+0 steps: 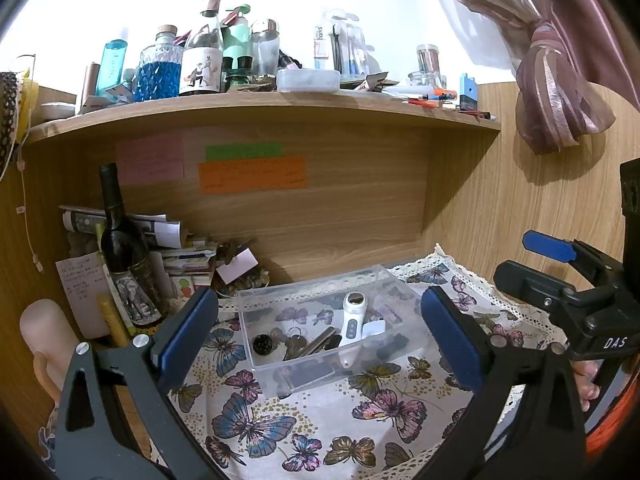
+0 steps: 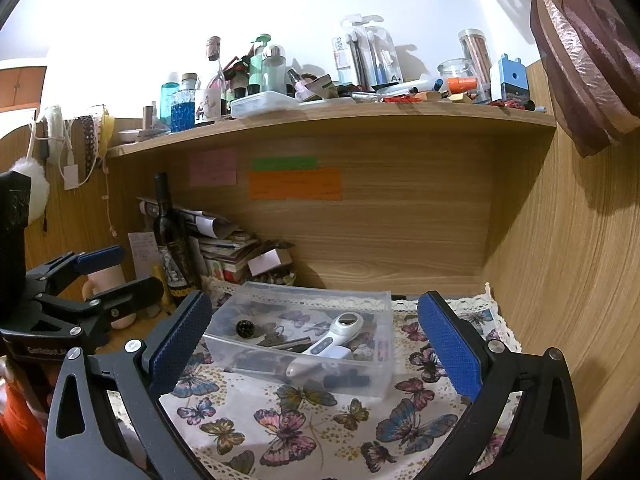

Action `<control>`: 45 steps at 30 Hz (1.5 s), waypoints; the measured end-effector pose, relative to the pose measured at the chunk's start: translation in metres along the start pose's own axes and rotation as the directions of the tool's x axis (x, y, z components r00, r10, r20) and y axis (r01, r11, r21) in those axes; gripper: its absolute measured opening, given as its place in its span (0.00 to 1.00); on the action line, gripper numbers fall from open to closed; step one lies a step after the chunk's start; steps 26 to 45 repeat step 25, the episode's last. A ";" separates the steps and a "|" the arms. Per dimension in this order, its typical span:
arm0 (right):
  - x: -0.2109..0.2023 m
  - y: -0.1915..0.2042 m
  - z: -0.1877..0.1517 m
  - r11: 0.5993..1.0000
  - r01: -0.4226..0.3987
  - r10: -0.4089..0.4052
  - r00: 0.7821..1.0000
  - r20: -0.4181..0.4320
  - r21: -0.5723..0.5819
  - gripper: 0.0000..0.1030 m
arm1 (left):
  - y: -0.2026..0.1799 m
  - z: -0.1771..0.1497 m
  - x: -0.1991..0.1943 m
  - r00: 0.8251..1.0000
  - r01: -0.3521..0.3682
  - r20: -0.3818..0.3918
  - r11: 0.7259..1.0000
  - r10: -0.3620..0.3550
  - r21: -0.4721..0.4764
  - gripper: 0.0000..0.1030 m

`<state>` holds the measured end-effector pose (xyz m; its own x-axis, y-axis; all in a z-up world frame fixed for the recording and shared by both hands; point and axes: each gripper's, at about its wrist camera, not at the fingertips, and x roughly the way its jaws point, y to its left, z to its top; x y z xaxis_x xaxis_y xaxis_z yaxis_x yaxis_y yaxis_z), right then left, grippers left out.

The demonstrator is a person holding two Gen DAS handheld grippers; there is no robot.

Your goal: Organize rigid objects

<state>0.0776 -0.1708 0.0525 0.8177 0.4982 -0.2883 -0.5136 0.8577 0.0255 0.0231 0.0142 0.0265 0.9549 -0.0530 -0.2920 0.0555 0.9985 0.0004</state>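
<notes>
clear box (image 1: pixel 320 332): on the butterfly cloth (image 1: pixel 280 420), under the wooden shelf (image 1: pixel 260 114)
contents: white handheld device (image 1: pixel 352 326), keys (image 1: pixel 294 340), black round piece (image 1: pixel 262 345)
left gripper (image 1: pixel 320 332): jaws apart, empty, before the box
right gripper (image 2: pixel 316 344): jaws apart, empty, before the box

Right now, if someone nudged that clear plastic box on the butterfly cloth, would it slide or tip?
Probably slide: the clear plastic box is low and wide, so tipping seems unlikely. Its thin walls may flex. The white handheld device leaning inside and the keys would likely shift and rattle. The butterfly cloth might bunch.
</notes>
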 end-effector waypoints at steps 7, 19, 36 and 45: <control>0.000 0.003 0.000 1.000 0.000 0.000 1.000 -0.003 -0.004 1.00 | 0.003 0.000 0.000 1.000 0.008 -0.003 1.000 -0.008 -0.014 1.00; 0.003 0.004 -0.002 1.000 0.003 -0.003 1.000 -0.012 0.003 1.00 | 0.008 -0.001 0.005 1.000 0.017 -0.024 0.999 -0.018 -0.030 1.00; 0.007 0.003 -0.003 1.000 0.002 -0.002 1.000 -0.020 0.006 1.00 | 0.006 -0.003 0.007 0.999 0.025 -0.027 1.000 -0.026 -0.015 1.00; 0.007 0.003 -0.003 1.000 0.002 -0.002 1.000 -0.020 0.006 1.00 | 0.006 -0.003 0.007 0.999 0.025 -0.027 1.000 -0.026 -0.015 1.00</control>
